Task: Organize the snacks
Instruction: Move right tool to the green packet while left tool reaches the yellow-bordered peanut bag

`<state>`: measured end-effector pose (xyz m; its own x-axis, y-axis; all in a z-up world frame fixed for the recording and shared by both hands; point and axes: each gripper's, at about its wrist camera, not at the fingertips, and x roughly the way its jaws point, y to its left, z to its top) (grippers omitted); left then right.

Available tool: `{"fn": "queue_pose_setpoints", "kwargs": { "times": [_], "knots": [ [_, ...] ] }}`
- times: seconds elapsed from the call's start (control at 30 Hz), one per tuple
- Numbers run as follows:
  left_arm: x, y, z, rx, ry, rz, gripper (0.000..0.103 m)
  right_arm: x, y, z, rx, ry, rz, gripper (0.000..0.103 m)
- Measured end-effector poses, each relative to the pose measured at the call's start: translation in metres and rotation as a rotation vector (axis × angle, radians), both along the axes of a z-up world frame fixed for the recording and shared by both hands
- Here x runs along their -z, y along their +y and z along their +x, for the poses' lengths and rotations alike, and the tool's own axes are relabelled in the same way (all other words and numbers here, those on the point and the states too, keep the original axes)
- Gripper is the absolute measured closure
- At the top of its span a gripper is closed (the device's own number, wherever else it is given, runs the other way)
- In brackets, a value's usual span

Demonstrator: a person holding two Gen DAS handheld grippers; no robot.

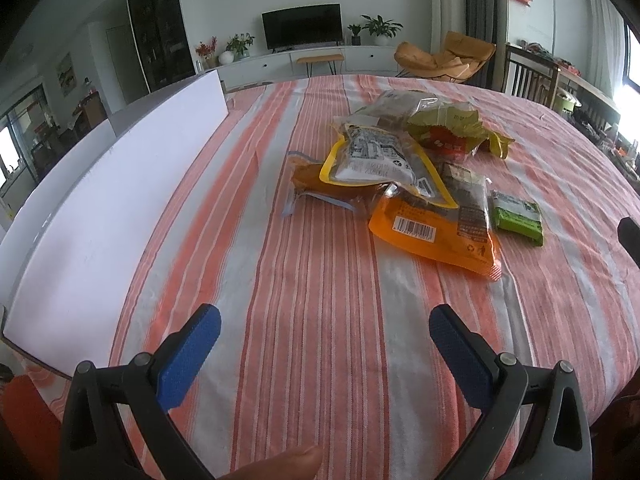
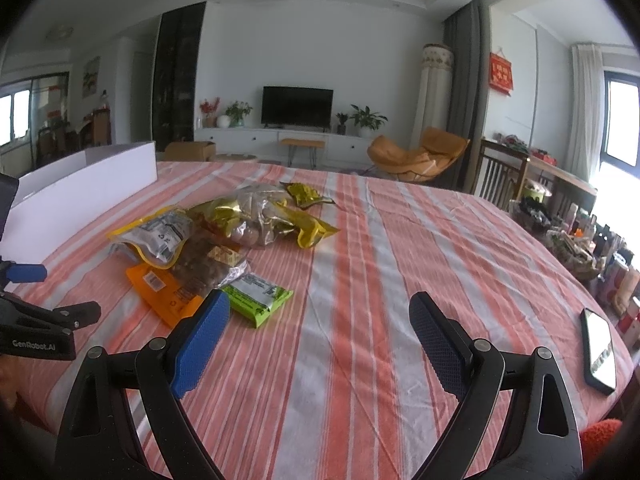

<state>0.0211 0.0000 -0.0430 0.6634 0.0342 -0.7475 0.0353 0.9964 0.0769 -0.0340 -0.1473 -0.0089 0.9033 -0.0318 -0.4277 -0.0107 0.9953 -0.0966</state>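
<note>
A heap of snack bags lies on the striped tablecloth (image 1: 320,320): an orange pouch (image 1: 436,228), a yellow-edged bag (image 1: 380,160) on top, a green-gold bag (image 1: 448,128) behind, and a small green packet (image 1: 518,218) to the right. My left gripper (image 1: 324,332) is open and empty, well short of the heap. My right gripper (image 2: 320,320) is open and empty; the green packet (image 2: 260,298) lies just beyond its left finger, with the orange pouch (image 2: 164,292) and the yellow-edged bag (image 2: 160,236) further left. The left gripper shows at the left edge of the right wrist view (image 2: 28,280).
A long white box (image 1: 100,208) stands along the table's left side, also in the right wrist view (image 2: 88,184). A phone (image 2: 599,352) lies near the table's right edge. Chairs and a cluttered side table stand to the right.
</note>
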Motion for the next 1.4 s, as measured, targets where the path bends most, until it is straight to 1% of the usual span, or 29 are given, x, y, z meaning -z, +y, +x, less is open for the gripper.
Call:
{"fn": "queue_pose_setpoints", "kwargs": {
  "times": [0.33, 0.4, 0.47, 0.53, 0.57, 0.6, 0.63, 0.67, 0.73, 0.77, 0.83, 0.9, 0.97, 1.0, 1.07, 1.17, 1.23, 1.27, 1.3, 1.4],
  "knots": [
    [0.006, 0.0, 0.004, -0.005, 0.026, 0.011, 0.0, 0.0, 0.001, 0.001, -0.004, 0.004, -0.002, 0.01],
    [0.01, 0.003, 0.007, -0.007, 0.058, -0.001, 0.0, 0.0, 0.0, 0.001, -0.006, 0.007, -0.001, 0.01],
    [0.015, 0.009, 0.012, -0.013, 0.101, -0.031, 0.0, 0.0, -0.001, 0.003, -0.016, 0.012, 0.004, 0.01],
    [0.019, 0.015, 0.015, -0.022, 0.12, -0.041, 0.0, -0.002, -0.006, 0.011, -0.053, 0.033, 0.026, 0.01],
    [0.021, 0.017, 0.017, -0.026, 0.127, -0.043, 0.0, -0.004, -0.01, 0.021, -0.082, 0.062, 0.045, 0.01],
    [0.022, 0.02, 0.018, -0.028, 0.132, -0.044, 0.0, -0.004, -0.013, 0.034, -0.118, 0.112, 0.067, 0.01],
    [0.024, 0.023, 0.02, -0.031, 0.142, -0.049, 0.0, -0.004, -0.016, 0.05, -0.155, 0.175, 0.09, 0.01],
    [0.026, 0.024, 0.02, -0.031, 0.145, -0.059, 0.0, -0.001, -0.02, 0.071, -0.201, 0.27, 0.118, 0.01],
    [0.027, 0.03, 0.02, -0.027, 0.153, -0.085, 0.0, 0.006, -0.022, 0.101, -0.27, 0.403, 0.146, 0.01],
    [0.028, 0.03, 0.02, -0.025, 0.151, -0.081, 0.0, 0.009, -0.021, 0.109, -0.291, 0.433, 0.143, 0.01],
    [0.029, 0.031, 0.02, -0.016, 0.145, -0.08, 0.0, 0.02, -0.012, 0.128, -0.356, 0.51, 0.09, 0.01],
    [0.029, 0.032, 0.019, -0.012, 0.141, -0.079, 0.0, 0.031, -0.001, 0.141, -0.405, 0.567, 0.043, 0.01],
    [0.03, 0.032, 0.019, -0.011, 0.137, -0.079, 0.0, 0.043, 0.008, 0.152, -0.437, 0.615, 0.024, 0.01],
    [0.03, 0.032, 0.019, -0.01, 0.135, -0.079, 0.0, 0.046, 0.011, 0.156, -0.44, 0.623, 0.016, 0.009],
    [0.03, 0.032, 0.018, -0.01, 0.129, -0.079, 0.0, 0.048, 0.018, 0.16, -0.444, 0.609, -0.002, 0.009],
    [0.03, 0.031, 0.017, -0.013, 0.131, -0.079, 0.0, 0.049, 0.025, 0.161, -0.429, 0.612, -0.016, 0.015],
    [0.029, 0.032, 0.015, -0.017, 0.133, -0.079, 0.0, 0.047, 0.028, 0.159, -0.404, 0.593, -0.053, 0.044],
    [0.029, 0.031, 0.016, -0.021, 0.136, -0.079, 0.0, 0.044, 0.027, 0.158, -0.405, 0.585, -0.046, 0.044],
    [0.03, 0.031, 0.017, -0.024, 0.139, -0.078, 0.0, 0.044, 0.026, 0.156, -0.393, 0.586, -0.039, 0.048],
    [0.029, 0.03, 0.021, -0.021, 0.155, -0.078, 0.0, 0.044, 0.011, 0.15, -0.316, 0.556, -0.026, 0.048]
  ]
}}
